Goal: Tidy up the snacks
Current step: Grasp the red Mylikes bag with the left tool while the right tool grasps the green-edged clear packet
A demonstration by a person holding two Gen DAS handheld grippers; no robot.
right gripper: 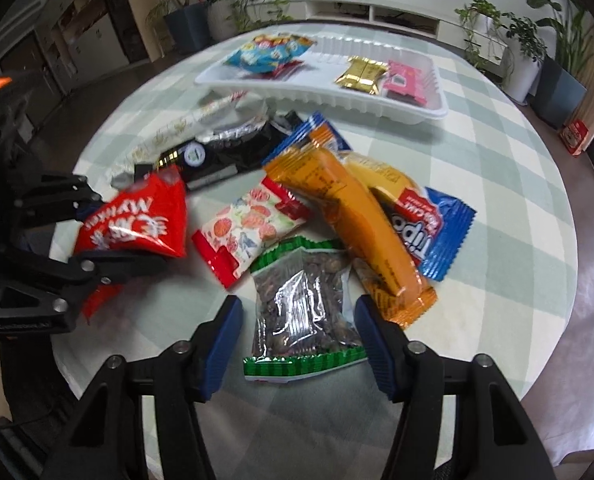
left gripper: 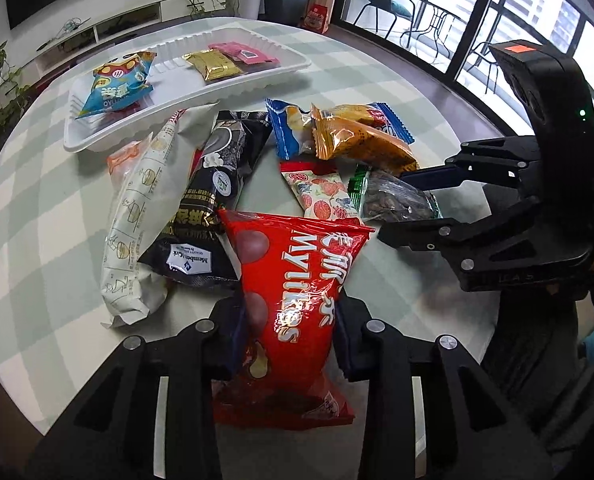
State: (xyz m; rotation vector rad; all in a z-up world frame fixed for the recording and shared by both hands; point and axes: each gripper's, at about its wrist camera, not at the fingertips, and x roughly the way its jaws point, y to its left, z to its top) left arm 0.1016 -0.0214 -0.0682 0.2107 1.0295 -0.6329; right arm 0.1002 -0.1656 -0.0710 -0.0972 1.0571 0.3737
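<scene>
Red foil crinkles between the fingers of the left gripper, which is closed on the lower half of the red bag — its top leans out over the pile. The right gripper is spread wide, its blue pads set either side of the seed pack, not touching it; nothing is held there. The pack lies flat on the checked table, just beside the orange packet and the white-and-red packet.

The seed pack is judged light, soft and slippery: clear film over loose kernels, likely to shift and bulge when pinched. A hold across the filled middle is judged safer than the thin green crimped edge.

Farther out lie a black bag and a long white bag. Beyond them the white tray is seen, already holding a blue packet, a gold one and a pink one.
</scene>
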